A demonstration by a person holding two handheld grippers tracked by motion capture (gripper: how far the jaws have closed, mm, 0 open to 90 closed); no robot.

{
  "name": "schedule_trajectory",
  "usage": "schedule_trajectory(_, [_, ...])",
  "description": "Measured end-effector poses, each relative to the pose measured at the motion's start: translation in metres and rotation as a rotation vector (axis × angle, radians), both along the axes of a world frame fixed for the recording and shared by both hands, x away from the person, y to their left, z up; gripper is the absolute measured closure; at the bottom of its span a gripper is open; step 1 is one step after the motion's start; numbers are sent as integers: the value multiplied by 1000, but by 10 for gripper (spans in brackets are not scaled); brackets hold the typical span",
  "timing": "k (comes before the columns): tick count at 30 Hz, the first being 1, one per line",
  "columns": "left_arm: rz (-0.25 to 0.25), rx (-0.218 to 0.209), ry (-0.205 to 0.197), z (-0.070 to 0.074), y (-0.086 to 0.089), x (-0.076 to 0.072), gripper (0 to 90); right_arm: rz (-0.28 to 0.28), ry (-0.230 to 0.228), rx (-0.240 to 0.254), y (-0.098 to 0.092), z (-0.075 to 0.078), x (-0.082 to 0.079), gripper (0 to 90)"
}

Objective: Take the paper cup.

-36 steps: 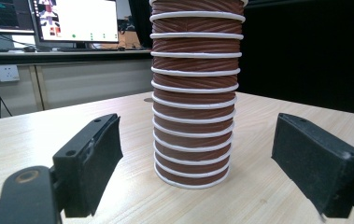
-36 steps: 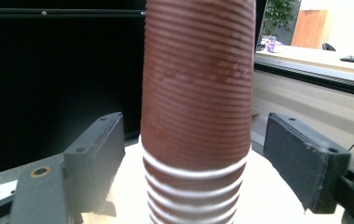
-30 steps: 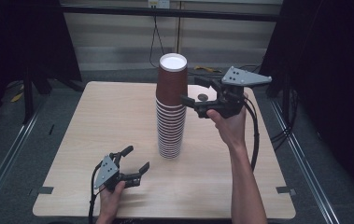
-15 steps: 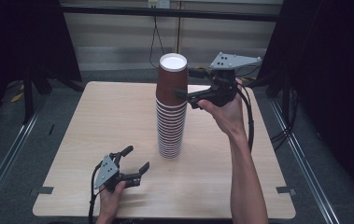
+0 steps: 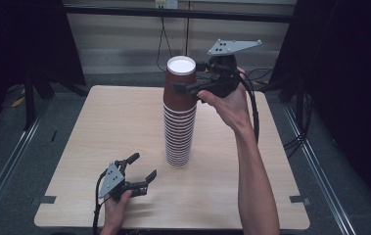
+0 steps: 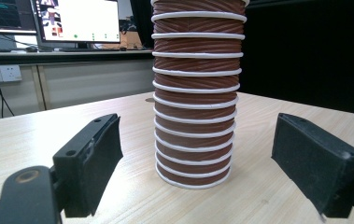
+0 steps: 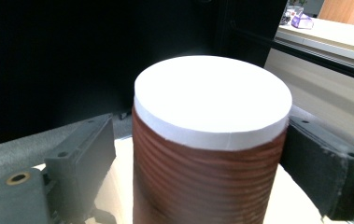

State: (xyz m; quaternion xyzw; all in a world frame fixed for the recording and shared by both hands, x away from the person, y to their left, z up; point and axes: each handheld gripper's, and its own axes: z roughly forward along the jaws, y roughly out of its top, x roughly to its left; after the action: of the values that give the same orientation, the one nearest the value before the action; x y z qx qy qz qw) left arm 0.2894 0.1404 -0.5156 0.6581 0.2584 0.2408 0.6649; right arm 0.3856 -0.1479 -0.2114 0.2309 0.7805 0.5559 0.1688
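A tall stack of upside-down brown ribbed paper cups [image 5: 178,132] [image 6: 195,93] stands in the middle of the wooden table [image 5: 100,122]. Its top cup [image 5: 180,81] [image 7: 212,154] shows a white base facing up. My right gripper [image 5: 185,78] [image 7: 202,140] is held high, with a jaw on either side of the top cup. The right jaw is at the cup's wall, and a narrow gap shows at the left one. My left gripper [image 5: 143,166] [image 6: 198,130] rests on the table at the front left, open and empty, pointing at the foot of the stack.
Metal rails run along the floor on both sides of the table. A wall with a cable and a socket is behind it [image 5: 163,29]. A desk with lit monitors [image 6: 76,21] stands beyond the table in the left gripper view.
My right gripper has risen and moved left, from beside the upper stack to around the top cup. The stack's height looks the same. The left gripper has stayed still.
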Motion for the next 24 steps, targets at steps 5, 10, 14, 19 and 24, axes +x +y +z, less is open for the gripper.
schedule_trajectory(5, [3, 0, 2, 0, 0, 0, 156, -28, -6, 20, 4, 0, 4, 142])
schedule_trajectory(10, [3, 0, 2, 0, 0, 0, 156, -28, 7, -6, 9, 2, 6, 205])
schedule_trajectory(14, [3, -1, 2, 0, 0, 0, 156, -38, -5, -17, 10, 1, 6, 223])
schedule_trajectory(19, [3, -1, 1, 0, 0, 0, 156, -39, -7, -18, 9, 2, 5, 228])
schedule_trajectory(24, [4, 0, 0, 0, 0, 0, 156, -38, -14, 16, 6, 4, 5, 231])
